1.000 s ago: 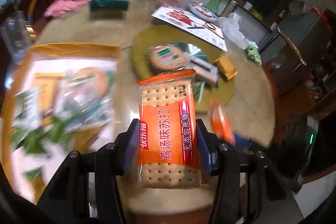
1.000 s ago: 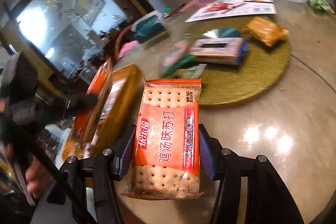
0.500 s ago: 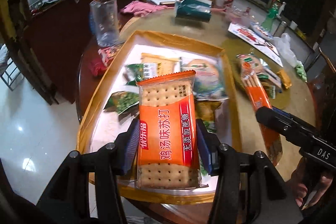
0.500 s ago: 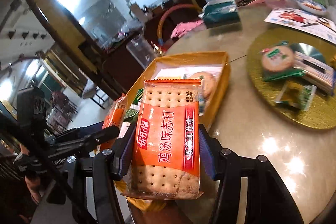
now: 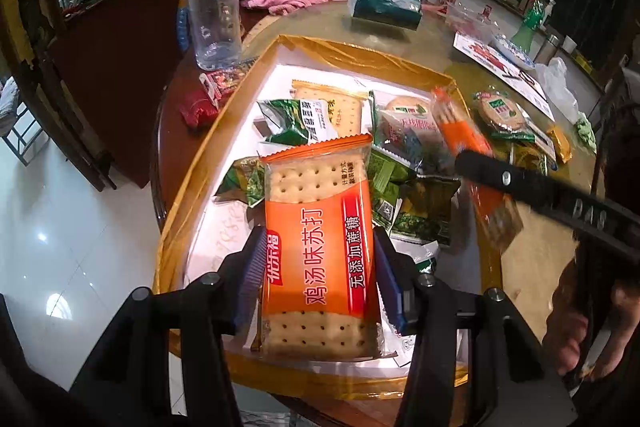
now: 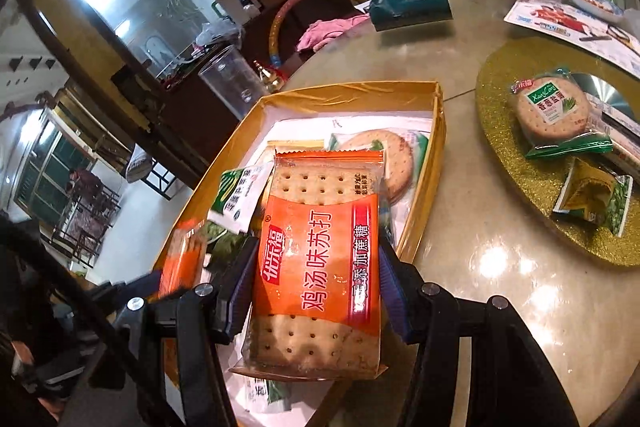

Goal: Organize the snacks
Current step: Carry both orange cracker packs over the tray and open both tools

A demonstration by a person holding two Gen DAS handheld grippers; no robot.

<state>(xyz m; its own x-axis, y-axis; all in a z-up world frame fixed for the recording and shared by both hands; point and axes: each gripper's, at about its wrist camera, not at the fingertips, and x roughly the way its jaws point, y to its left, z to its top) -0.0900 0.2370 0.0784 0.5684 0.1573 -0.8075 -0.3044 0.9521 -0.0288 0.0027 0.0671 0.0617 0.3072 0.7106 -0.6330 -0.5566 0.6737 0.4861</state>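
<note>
left wrist view: at lower centre we see the left gripper [image 5: 318, 279] with its blue-padded jaws clamped on the two long edges of an orange soda cracker packet with chinese lettering [image 5: 318, 247], held above the near end of a shallow gold-rimmed cardboard tray with a white floor [image 5: 192, 187]. the tray lies on a round glossy beige table [image 5: 532, 267] and holds green, yellow and clear snack packets [image 5: 416, 203]. at right we see the right gripper's black finger [image 5: 528, 187] across a second orange cracker packet [image 5: 464, 135], which is blurred, with a hand [image 5: 580, 323] at the lower right edge. a clear plastic tumbler [image 5: 214, 19] stands at upper left, just beyond the tray.

right wrist view: at lower centre we see the right gripper [image 6: 316, 287] closed on the sides of its orange packet [image 6: 320, 259], over the tray's near right corner [image 6: 424, 195]. at right, a round biscuit in a green wrapper [image 6: 554, 111] rests on a gold glitter mat [image 6: 504, 155]. the left gripper's packet [image 6: 184, 259] shows blurred at lower left.
</note>
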